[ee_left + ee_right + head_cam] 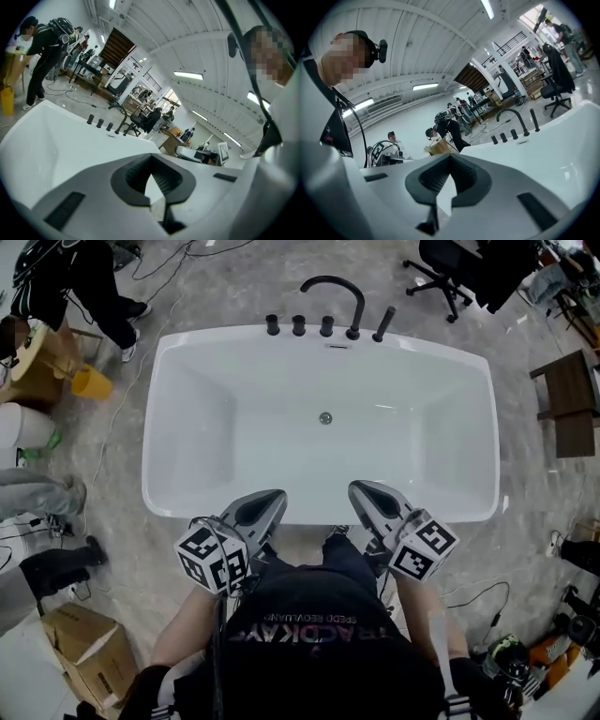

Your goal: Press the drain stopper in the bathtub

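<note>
Your left gripper and right gripper sit side by side at the lower middle of the frame, just at the near rim of the white bathtub. Both point toward the basin. In each gripper view the fingers are closed tip to tip, and only the small hollow between the dark ribbed pads stays open, with nothing held in it.

The drain stopper is a small round metal disc on the tub floor, near the centre of the basin and a little toward the far wall. It is well apart from both grippers and roughly in line with the gap between them.

On the far rim, at the top centre of the frame, stands a black arched faucet. Three black knobs stand to its left and a slanted black handle to its right.

A cardboard box sits on the floor at lower left, and a yellow bucket stands beyond the tub's upper left corner.
</note>
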